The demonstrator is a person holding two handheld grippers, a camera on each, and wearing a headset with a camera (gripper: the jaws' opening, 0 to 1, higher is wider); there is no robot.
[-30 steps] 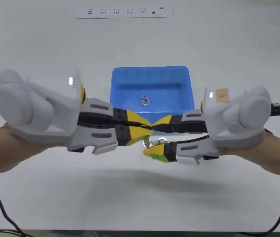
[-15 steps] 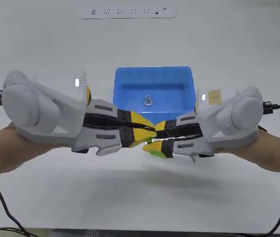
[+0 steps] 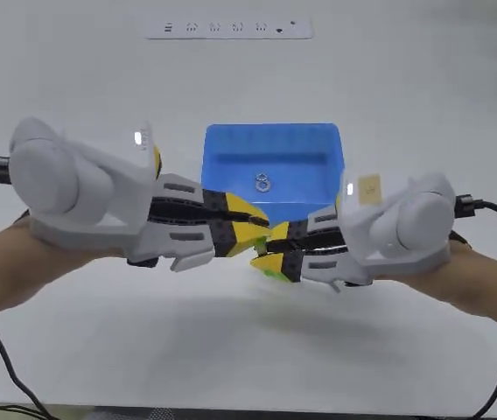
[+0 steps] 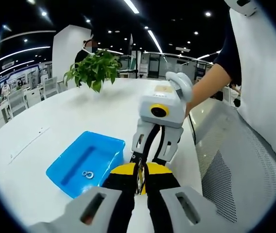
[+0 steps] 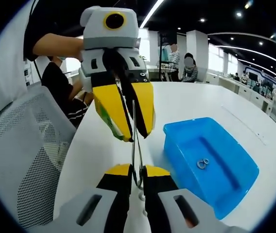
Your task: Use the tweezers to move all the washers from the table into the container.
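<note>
**A:** Where are the tweezers (image 5: pixel 134 127) now?

**B:** Just in front of the container (image 3: pixel 305 144), off its near edge and above the bench (image 3: pixel 231 341). The left gripper (image 4: pixel 141 168) has its jaws closed on one end. The right gripper (image 5: pixel 137 170) has its jaws closed on the other end. The thin metal runs straight from one pair of yellow tips to the other.

**A:** And the washers (image 3: pixel 262 182)?

**B:** Two lie touching each other on the container's floor, about midway across (the same spot as a second ago). I cannot make out any on the bench, because the jaws cover the strip just in front of the container.

**A:** What has changed, then?

**B:** A second ago a glint of metal showed on the bench under the crossed tips, just off the container's near edge. Now the right gripper's lower jaw hides that spot. The right gripper has also drawn in. Its body then sat off the container's near right corner, and now it sits closer to the near edge and a little lower. The left gripper stays off the container's near left corner, with its jaws pointing across the front.
</note>
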